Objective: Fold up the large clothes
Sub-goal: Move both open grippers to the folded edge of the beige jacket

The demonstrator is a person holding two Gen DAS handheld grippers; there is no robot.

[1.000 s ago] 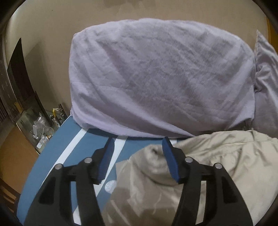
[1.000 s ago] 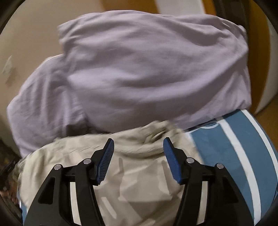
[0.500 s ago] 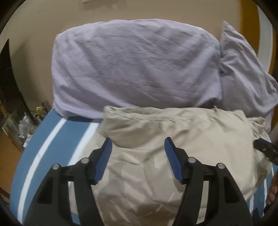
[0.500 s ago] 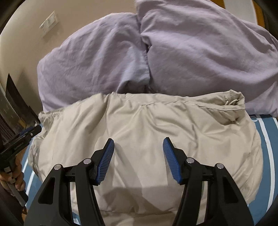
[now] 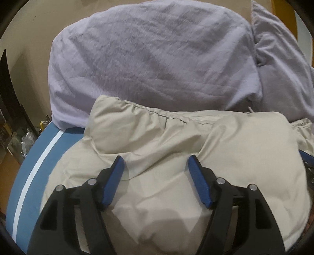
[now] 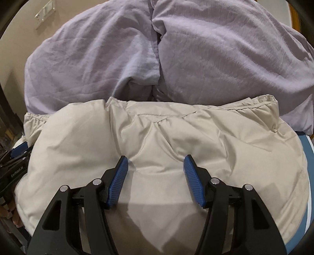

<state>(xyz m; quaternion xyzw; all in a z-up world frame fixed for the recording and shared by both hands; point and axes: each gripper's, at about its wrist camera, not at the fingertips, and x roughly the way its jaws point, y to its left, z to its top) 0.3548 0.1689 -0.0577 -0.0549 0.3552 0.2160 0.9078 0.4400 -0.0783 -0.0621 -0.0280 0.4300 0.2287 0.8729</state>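
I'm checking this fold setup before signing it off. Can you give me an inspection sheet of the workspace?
Surface: blue bed cover with white stripes.
Job's things: beige puffer jacket, bunched, puffy.
Clutter: two lilac pillows behind the jacket, touching it.
Grippers: left gripper and right gripper both open over the jacket, gripping nothing; the left's jaws have just been opening.
Cables: nothing seen.
Surroundings: beige wall, wall switch, dim shelf clutter.
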